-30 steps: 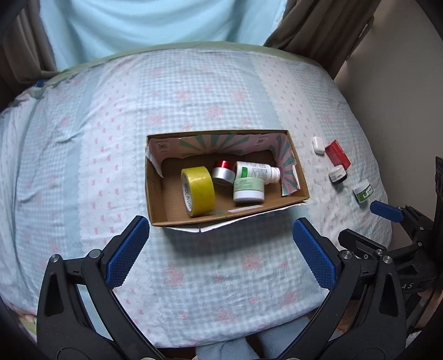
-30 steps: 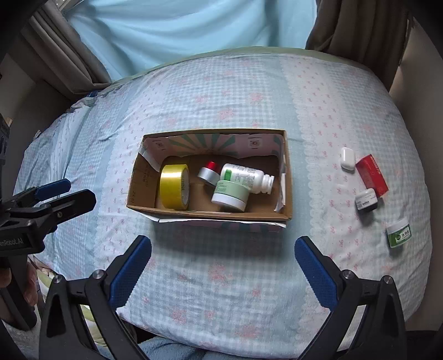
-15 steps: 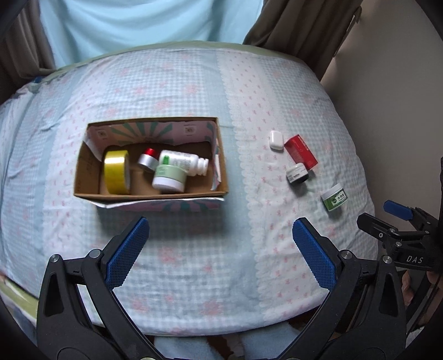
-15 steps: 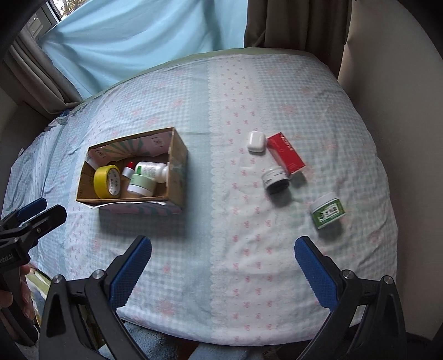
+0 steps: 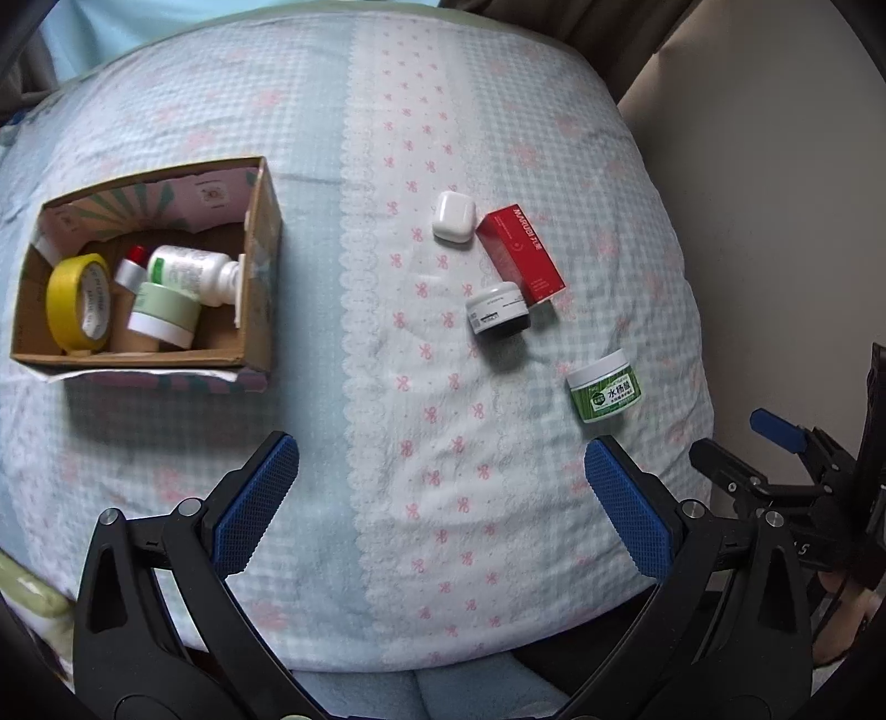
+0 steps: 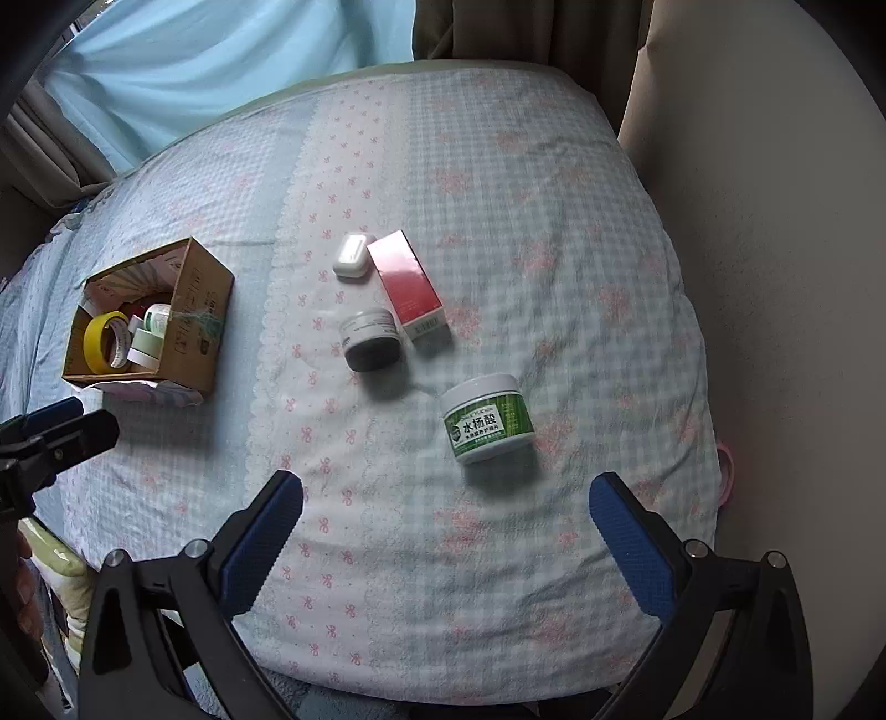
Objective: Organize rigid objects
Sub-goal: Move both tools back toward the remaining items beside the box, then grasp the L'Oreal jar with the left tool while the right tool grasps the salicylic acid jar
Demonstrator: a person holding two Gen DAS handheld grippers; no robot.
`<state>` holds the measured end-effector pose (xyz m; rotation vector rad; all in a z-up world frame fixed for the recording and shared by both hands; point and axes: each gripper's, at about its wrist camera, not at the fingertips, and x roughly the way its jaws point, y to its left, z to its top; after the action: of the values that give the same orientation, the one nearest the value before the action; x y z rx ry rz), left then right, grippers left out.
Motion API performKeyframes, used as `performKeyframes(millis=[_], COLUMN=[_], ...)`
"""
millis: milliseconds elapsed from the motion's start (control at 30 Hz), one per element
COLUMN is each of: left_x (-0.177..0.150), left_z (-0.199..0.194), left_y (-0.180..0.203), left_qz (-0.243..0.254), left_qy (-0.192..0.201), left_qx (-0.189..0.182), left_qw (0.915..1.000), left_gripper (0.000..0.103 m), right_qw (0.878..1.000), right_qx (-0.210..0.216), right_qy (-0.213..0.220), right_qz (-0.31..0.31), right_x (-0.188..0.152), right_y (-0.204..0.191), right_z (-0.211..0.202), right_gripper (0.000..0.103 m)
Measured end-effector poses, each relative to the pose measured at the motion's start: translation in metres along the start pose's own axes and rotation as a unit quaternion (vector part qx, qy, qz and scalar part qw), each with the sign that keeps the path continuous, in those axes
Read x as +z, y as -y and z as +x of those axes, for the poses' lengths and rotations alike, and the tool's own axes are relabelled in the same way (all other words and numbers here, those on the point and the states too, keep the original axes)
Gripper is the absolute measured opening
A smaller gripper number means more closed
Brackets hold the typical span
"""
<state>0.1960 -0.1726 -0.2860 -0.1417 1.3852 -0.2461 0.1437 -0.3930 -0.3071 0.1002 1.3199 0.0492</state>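
Observation:
A cardboard box (image 5: 256,266) (image 6: 200,310) sits on the bed at the left, holding a yellow tape roll (image 5: 75,302), a white bottle (image 5: 188,274), a pale green jar (image 5: 163,315) and a small silver item. To its right lie a white case (image 5: 454,216) (image 6: 351,255), a red carton (image 5: 520,257) (image 6: 407,285), a black-and-white jar (image 5: 498,315) (image 6: 370,339) and a green jar (image 5: 606,390) (image 6: 488,425). My left gripper (image 5: 443,509) is open and empty above the near bed edge. My right gripper (image 6: 446,534) is open and empty, just short of the green jar.
The bed has a blue checked cover with pink bows (image 5: 387,138). A beige wall (image 6: 775,221) runs along the right side, with curtains (image 6: 221,50) at the back. The right gripper also shows at the right edge of the left wrist view (image 5: 775,459).
Both grippers have swung to the right and closer to the bed. The box has shifted to the left of both views and the loose items now lie near the middle.

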Motion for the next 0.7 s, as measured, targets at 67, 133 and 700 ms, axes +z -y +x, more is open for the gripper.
performKeyframes(millis=[67,133,700], left_x=[0.011,0.022,0.081], left_z=[0.016,0.033,0.198], left_y=[0.006,0.012,0.031], left_qz=[-0.008,-0.014,-0.095], left_qy=[-0.01,-0.018,-0.124], left_qx=[-0.004,-0.009,-0.014], left_qw=[0.9999,0.9997,0.9876], left_gripper=[0.103,0.103,0.103], right_qw=[1.0,1.0,0.991], right_qx=[0.003,0.006,-0.008], right_qy=[-0.013,-0.027,-0.124], right_qz=[0.005,0.008,-0.058], right_x=[0.001,0.002,0.03], right_y=[0.009,0.016,0.034], right_z=[0.013,0.027,0.156], right_gripper=[0.103,0.103,0.103])
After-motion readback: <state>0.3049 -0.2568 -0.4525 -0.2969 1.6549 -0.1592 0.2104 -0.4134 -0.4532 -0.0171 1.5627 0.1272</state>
